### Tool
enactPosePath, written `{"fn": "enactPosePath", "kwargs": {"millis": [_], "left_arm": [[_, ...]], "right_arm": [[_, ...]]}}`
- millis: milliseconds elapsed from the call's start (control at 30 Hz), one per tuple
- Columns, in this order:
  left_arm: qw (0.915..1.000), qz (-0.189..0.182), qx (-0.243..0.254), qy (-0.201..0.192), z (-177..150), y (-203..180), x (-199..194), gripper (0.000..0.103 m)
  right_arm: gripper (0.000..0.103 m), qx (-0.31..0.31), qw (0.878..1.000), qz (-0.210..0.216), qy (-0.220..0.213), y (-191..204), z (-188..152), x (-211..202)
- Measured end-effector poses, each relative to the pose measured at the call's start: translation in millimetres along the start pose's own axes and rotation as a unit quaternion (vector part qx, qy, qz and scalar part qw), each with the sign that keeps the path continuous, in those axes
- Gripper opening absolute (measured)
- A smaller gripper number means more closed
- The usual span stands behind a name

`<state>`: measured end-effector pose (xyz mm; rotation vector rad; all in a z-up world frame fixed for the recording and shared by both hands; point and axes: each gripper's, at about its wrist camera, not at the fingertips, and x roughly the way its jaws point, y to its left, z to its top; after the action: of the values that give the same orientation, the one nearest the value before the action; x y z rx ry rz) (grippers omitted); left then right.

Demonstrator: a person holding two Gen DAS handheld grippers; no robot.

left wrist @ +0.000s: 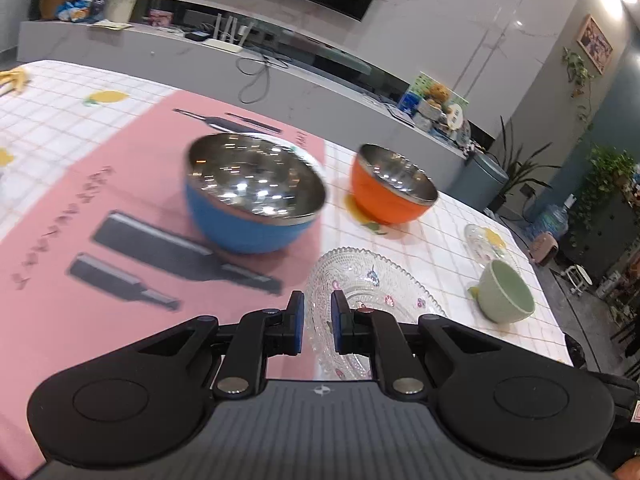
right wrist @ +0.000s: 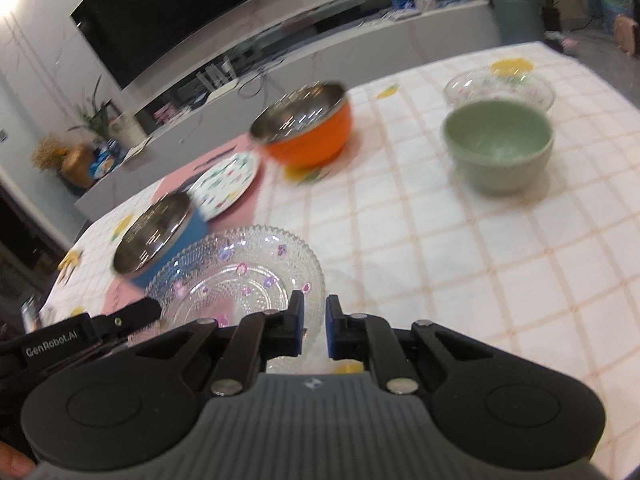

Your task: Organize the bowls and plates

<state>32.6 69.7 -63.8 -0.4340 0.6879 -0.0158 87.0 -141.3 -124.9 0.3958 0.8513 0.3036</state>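
Low in the left wrist view, the left gripper (left wrist: 318, 322) hovers over the near rim of a clear, beaded glass plate with small flower prints (left wrist: 374, 280); its blue-padded fingers (left wrist: 297, 322) stand a narrow gap apart and hold nothing. Above it, mid-frame, a blue bowl with a steel lining (left wrist: 256, 192) sits on a pink printed mat (left wrist: 100, 200), and an orange steel-lined bowl (left wrist: 390, 190) stands to its right on the checked tablecloth (left wrist: 432, 248). At right a pale green ceramic cup (left wrist: 505, 291) rests near a second clear glass dish (left wrist: 486, 242).

In the right wrist view, the right gripper (right wrist: 313, 330) is likewise slightly parted and empty, at the glass plate's lower right edge, possibly touching; blur hides contact. A white flowered plate (right wrist: 226, 184) lies at upper left.
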Motion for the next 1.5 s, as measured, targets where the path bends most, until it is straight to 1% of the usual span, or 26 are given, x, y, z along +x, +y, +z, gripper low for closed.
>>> {"fn": "enactPosePath", "kwargs": {"millis": [233,533,867,1067,1167,1300,1333,1367,1400,1500], "left_arm": [[0.9995,0.026,-0.016,0.003,-15.2,25.9,-11.8,0.015],[0.9984,0.047,-0.025,0.02,-32.7,44.5,-6.0,0.015],[0.9975,0.062,-0.018,0.029,-40.9,48.5,-2.7,0.015],[0.9969,0.067,-0.02,0.035,-42.9,49.2,-1.3,0.017],[0.9967,0.071,-0.013,0.036,-43.2,48.0,-0.3,0.017],[0.9968,0.071,-0.014,0.034,-42.8,47.4,-2.0,0.02],[0.997,0.069,-0.016,0.031,-41.8,47.6,-3.1,0.021],[0.9974,0.065,-0.02,0.025,-40.8,48.2,-5.6,0.023],[0.9976,0.063,-0.023,0.017,-39.1,48.3,-8.3,0.024],[0.9978,0.062,-0.019,-0.015,-31.4,45.5,-19.2,0.031]], "right_arm": [[0.009,-0.031,0.999,0.012,0.027,24.9,-25.1,0.2],[0.009,-0.053,0.997,-0.003,0.054,34.3,-44.1,15.7],[0.008,-0.067,0.996,-0.003,0.059,38.2,-46.8,18.4],[0.008,-0.062,0.996,-0.001,0.061,35.5,-47.3,19.7],[0.008,-0.062,0.996,0.003,0.06,34.8,-47.4,18.9],[0.013,-0.048,0.997,0.017,0.058,30.5,-46.6,15.5],[0.016,-0.049,0.997,0.017,0.053,30.0,-46.2,13.4],[0.025,-0.052,0.997,0.016,0.048,30.0,-45.6,11.2],[0.028,-0.054,0.998,0.014,0.042,29.9,-45.4,8.5],[0.03,-0.053,0.998,0.009,0.03,28.0,-42.0,1.9]]}}
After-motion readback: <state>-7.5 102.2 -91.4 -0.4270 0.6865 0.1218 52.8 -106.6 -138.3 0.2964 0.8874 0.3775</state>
